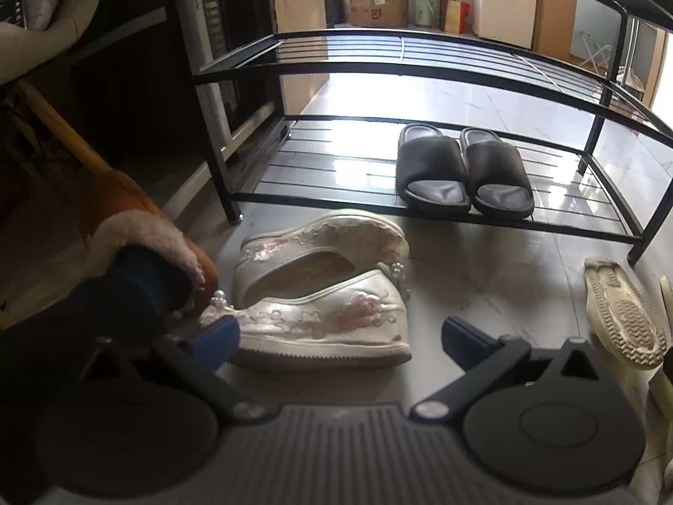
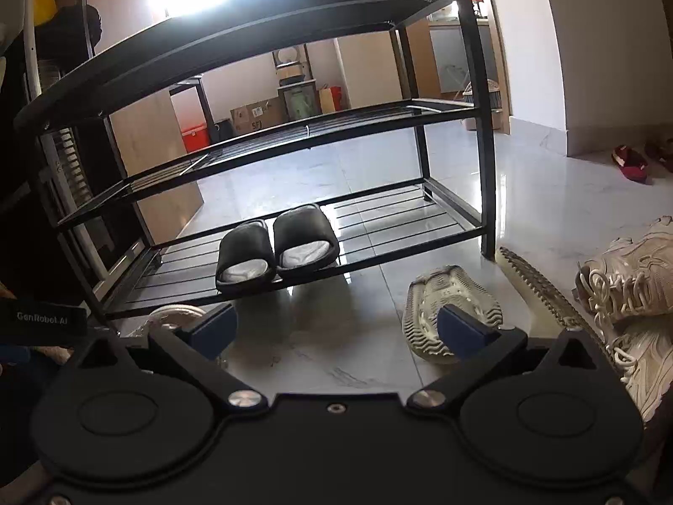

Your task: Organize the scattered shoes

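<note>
Now I keep both tongs spread wide and empty, low above the floor, because no shoe is chosen yet. My left tongs (image 1: 338, 338) face the embroidered pair (image 1: 324, 290), lying on its side just before the rack (image 1: 420, 71). My right tongs (image 2: 336, 332) look toward an overturned sneaker (image 2: 452, 303). The slippers (image 1: 462, 170) already stand together on the lowest shelf, so I judge the embroidered pair goes beside them.

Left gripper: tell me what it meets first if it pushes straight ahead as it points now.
Probably the nearer embroidered white shoe, lying on its side just ahead of the open left gripper, partly between its fingers. Depth is uncertain.
</note>
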Demonstrator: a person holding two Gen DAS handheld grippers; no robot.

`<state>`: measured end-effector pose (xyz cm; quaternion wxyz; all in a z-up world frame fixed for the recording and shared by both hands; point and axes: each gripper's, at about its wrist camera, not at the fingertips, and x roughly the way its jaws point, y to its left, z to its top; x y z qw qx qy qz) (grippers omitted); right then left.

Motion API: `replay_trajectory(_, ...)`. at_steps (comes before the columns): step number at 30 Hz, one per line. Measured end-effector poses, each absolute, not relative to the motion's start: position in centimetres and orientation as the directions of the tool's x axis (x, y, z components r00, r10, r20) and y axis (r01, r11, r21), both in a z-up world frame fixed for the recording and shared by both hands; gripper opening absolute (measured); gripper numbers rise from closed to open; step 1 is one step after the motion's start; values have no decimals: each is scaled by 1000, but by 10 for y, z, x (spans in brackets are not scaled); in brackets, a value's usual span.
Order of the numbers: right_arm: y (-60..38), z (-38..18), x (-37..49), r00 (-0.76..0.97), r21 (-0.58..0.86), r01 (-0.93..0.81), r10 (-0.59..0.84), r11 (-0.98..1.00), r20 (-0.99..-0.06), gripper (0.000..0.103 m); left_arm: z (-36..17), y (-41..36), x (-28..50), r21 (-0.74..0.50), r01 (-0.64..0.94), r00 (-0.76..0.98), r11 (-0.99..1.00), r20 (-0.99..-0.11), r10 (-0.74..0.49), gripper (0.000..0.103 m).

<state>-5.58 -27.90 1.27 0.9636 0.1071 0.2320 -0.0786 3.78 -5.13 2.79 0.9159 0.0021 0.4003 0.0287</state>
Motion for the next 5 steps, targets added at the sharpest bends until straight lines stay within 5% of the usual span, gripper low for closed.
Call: replay_trajectory(5,-279,11,-57,876,174,197,-93,965,-472,103,31,-50,32,-13,-39,706,999,-708,19,102)
